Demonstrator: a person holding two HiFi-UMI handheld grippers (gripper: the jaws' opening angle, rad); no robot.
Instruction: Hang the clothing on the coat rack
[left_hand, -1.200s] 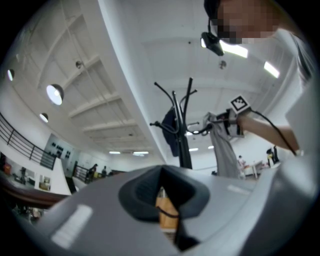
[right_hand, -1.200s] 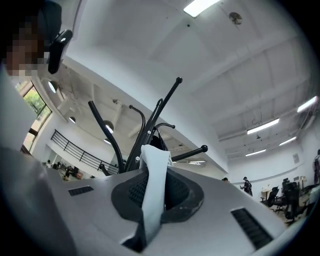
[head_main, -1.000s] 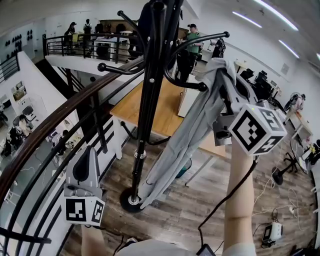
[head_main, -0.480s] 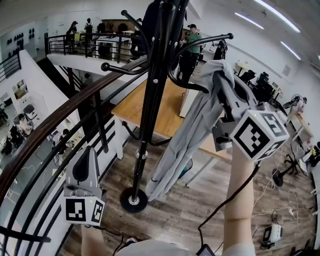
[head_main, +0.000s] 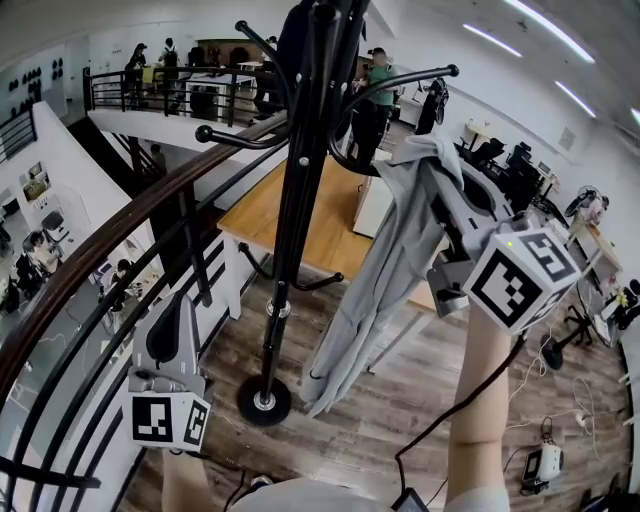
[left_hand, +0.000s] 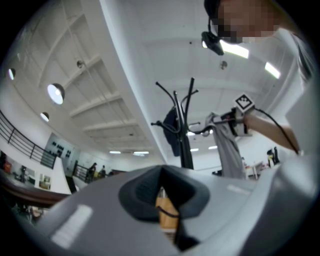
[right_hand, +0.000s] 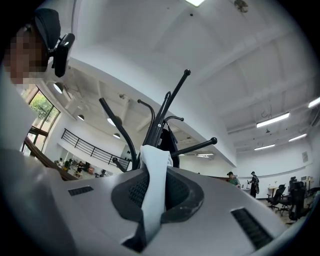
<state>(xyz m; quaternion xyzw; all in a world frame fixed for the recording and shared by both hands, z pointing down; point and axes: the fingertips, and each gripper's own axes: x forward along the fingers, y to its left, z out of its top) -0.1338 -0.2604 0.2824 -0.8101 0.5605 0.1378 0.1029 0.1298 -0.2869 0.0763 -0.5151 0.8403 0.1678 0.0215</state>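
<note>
The black coat rack (head_main: 298, 190) stands on a round base (head_main: 264, 400) by the railing. A dark garment (head_main: 296, 40) hangs near the rack's top. My right gripper (head_main: 440, 165) is raised at the right, shut on the top of a grey garment (head_main: 385, 270) that hangs down long and loose. The garment's top lies against a curved lower hook (head_main: 352, 160) and hides the hook's tip. In the right gripper view the grey cloth (right_hand: 155, 180) is pinched between the pads, with the rack (right_hand: 160, 120) just beyond. My left gripper (head_main: 182, 302) stays low at the left, shut and empty.
A curved black railing (head_main: 120, 230) runs along the left, with a drop to a lower floor behind it. A wooden table (head_main: 310, 220) stands behind the rack. People (head_main: 378, 90) stand far back. Cables and a small device (head_main: 545, 462) lie on the floor at right.
My right gripper has shifted slightly with the grey garment, whose top now covers the lower hook's tip. Its hanging tail swung a little right. The left gripper has not moved.
</note>
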